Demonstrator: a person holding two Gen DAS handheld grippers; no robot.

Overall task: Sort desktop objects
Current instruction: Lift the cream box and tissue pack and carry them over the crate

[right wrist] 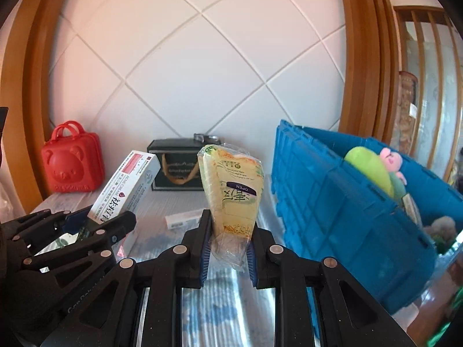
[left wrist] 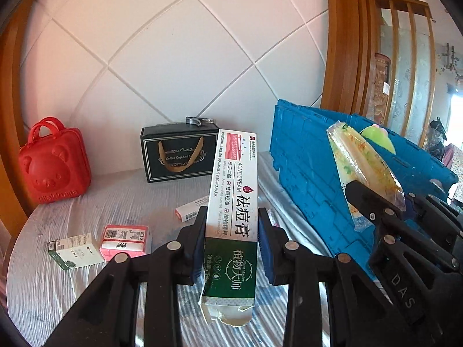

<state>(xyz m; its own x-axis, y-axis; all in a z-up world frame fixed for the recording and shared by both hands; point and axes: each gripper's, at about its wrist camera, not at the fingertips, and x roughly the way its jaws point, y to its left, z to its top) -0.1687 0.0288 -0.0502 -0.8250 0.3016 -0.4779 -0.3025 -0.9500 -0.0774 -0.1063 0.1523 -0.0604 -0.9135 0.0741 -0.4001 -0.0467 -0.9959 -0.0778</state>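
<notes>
Between left fingers [left wrist: 202,228], acne cream box [left wrist: 234,199].

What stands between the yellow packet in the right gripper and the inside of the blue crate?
Only the blue crate's own near wall. The yellow packet, clamped in the right gripper, is held up to the left of it, with open air between. It would probably have to pass over that rim.
</notes>
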